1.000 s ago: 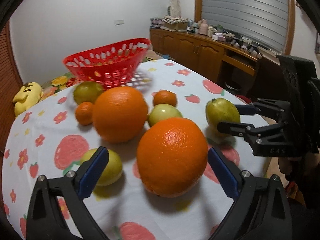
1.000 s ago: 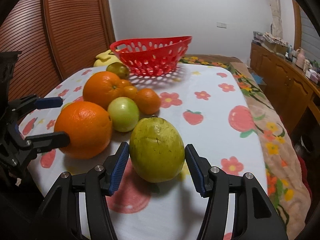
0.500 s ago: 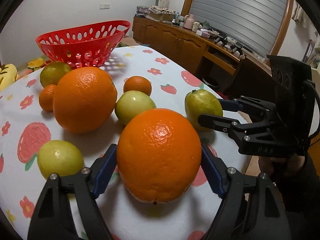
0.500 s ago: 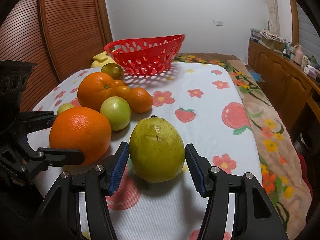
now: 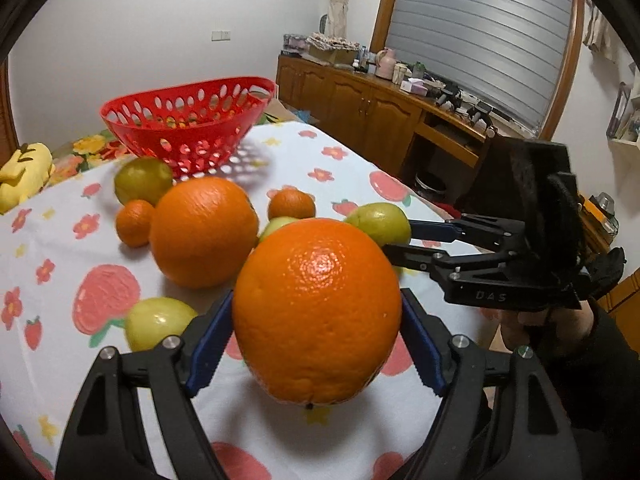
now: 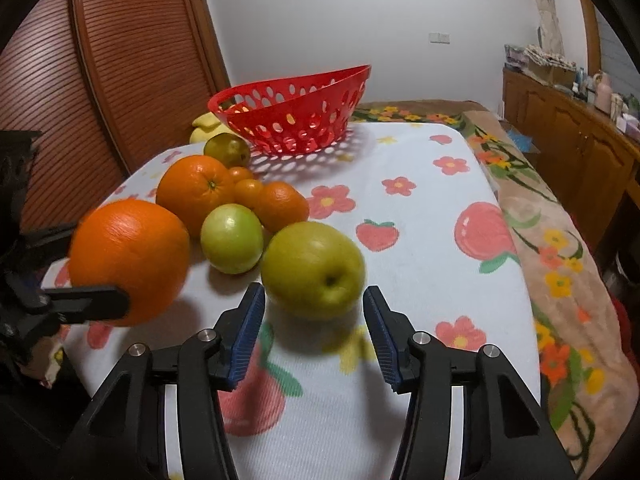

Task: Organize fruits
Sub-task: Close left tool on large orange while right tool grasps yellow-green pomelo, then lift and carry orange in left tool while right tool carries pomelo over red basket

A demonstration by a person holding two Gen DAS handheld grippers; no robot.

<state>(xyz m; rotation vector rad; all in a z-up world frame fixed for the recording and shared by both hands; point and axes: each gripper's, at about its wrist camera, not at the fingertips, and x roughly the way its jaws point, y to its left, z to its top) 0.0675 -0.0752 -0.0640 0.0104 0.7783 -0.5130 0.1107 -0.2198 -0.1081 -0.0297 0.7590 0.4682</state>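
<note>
Left gripper (image 5: 316, 340) clamps the orange (image 5: 317, 322); basket (image 5: 188, 114) sits at 11 o'clock. Right gripper (image 6: 314, 334) gapes behind the pear (image 6: 314, 268).

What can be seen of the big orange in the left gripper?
The large round orange has glossy, dimpled, evenly bright peel and a small dark navel at its underside. The left gripper clamps it between blue ridged pads on both sides, lifted clear of the floral tablecloth; nothing else touches it.
</note>
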